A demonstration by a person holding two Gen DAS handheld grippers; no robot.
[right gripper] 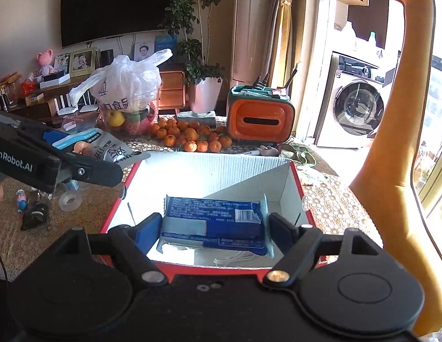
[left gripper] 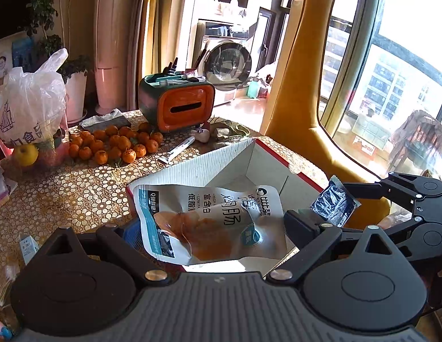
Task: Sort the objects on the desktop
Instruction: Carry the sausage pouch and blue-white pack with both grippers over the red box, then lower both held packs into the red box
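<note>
From the left wrist camera, the left gripper [left gripper: 212, 228] has its two black fingers partly closed on a crinkly white and teal plastic snack pouch [left gripper: 212, 222] with orange food inside. The pouch sits between the fingers and looks pinched at its sides. It hangs over the near corner of the white cardboard box with the red rim [left gripper: 266, 156]. This pouch looks light, soft and a bit slippery, so I think a hold on the flat sealed edge is best. A hard squeeze could squash the food.

In the same view, the right gripper [left gripper: 332, 208] comes in from the right side. It holds a dark blue shiny packet [left gripper: 333, 201] above the box's right edge.

From the right wrist camera, that dark blue shiny packet [right gripper: 214, 222] fills the space between the right gripper [right gripper: 215, 228] fingers, which are closed about halfway against its two ends. It hangs right over the open box [right gripper: 221, 168]. It looks like a soft, squishy pack, light and easy to bend, so holding the ends seems right. A thin white cord [right gripper: 235, 256] lies on the box floor below it.

Off to the left, the left gripper [right gripper: 121, 159] holds the snack pouch [right gripper: 107, 148] just above the box's left corner. Small oranges [right gripper: 189, 136] lie on the table behind.
</note>
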